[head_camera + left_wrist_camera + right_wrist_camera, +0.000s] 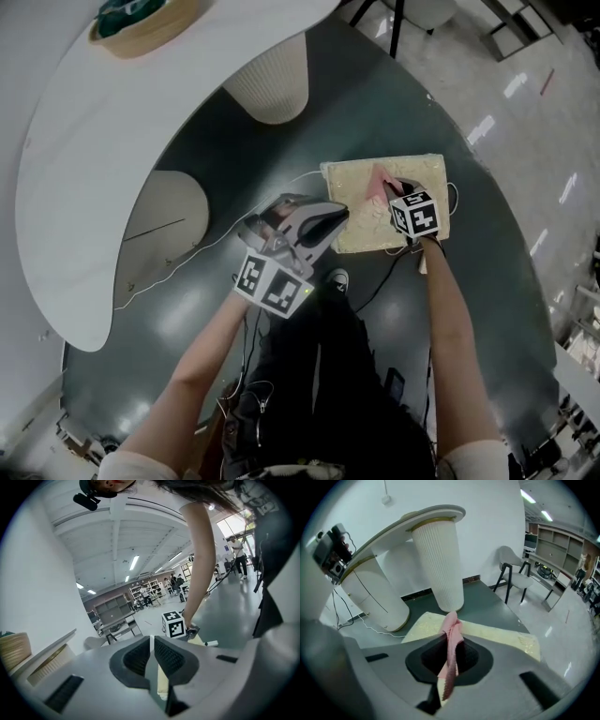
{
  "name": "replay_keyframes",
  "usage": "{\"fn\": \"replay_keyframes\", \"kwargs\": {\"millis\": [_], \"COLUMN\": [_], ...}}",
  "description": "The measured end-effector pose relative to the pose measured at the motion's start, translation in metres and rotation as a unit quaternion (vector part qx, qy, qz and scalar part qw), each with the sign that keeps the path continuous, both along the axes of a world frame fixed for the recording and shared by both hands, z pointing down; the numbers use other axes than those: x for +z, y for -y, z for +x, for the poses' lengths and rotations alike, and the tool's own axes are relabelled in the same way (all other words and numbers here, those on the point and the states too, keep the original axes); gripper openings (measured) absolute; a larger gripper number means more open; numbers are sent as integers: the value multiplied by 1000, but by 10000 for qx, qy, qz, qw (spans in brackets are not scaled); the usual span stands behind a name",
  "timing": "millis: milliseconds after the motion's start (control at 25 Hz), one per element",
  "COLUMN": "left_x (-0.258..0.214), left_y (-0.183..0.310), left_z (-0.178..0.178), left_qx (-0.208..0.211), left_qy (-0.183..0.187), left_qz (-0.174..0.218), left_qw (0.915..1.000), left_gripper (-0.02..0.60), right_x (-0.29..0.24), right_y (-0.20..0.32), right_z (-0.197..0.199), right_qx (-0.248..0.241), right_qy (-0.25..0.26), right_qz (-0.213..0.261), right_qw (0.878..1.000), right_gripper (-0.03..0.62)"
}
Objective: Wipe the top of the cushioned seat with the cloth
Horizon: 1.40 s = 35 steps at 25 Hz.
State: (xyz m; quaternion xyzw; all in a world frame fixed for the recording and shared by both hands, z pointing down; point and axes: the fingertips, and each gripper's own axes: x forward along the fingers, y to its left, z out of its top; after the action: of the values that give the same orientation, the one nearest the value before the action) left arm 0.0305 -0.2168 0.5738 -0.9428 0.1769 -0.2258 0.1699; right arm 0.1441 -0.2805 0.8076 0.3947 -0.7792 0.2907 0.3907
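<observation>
Pink cloth [451,634] is clamped in R gripper [392,195] over cushioned seat [424,176], prob. for wiping. L gripper [339,216] is held shut, empty, beside seat edge.

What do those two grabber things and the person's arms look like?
Both the left gripper and the right gripper are pale grey shells with dark ribbed pads inside the jaws. Each carries a cube of black-and-white square markers. Black cables trail from them. The arms are bare, with short pale sleeves at the shoulders.
</observation>
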Motion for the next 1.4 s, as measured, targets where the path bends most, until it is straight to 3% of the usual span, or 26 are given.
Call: {"fn": "replay_keyframes", "kwargs": {"millis": [400, 720, 840, 1040, 1400], "left_x": [-3, 1, -4, -11, -12], "left_y": [-11, -24, -25, -28, -36], "left_z": [39, 46, 46, 41, 20], "left_qx": [276, 399, 365, 258, 111], "left_qy": [-11, 99, 97, 81, 184], "left_qz": [-17, -37, -30, -28, -60], "left_qw": [9996, 9991, 9993, 9996, 9998], "left_gripper": [28, 27, 26, 28, 28], "right_x": [-15, -29, -45, -66, -54], "right_y": [3, 3, -2, -25, -69], "right_z": [118, 160, 142, 78, -54], "right_qx": [907, 1273, 1079, 487, -567], "right_qy": [-510, -636, -393, 164, 871], "right_qz": [143, 270, 443, 593, 291], "right_qw": [9945, 9895, 9924, 9969, 9942], "right_gripper": [9, 11, 11, 9, 11]}}
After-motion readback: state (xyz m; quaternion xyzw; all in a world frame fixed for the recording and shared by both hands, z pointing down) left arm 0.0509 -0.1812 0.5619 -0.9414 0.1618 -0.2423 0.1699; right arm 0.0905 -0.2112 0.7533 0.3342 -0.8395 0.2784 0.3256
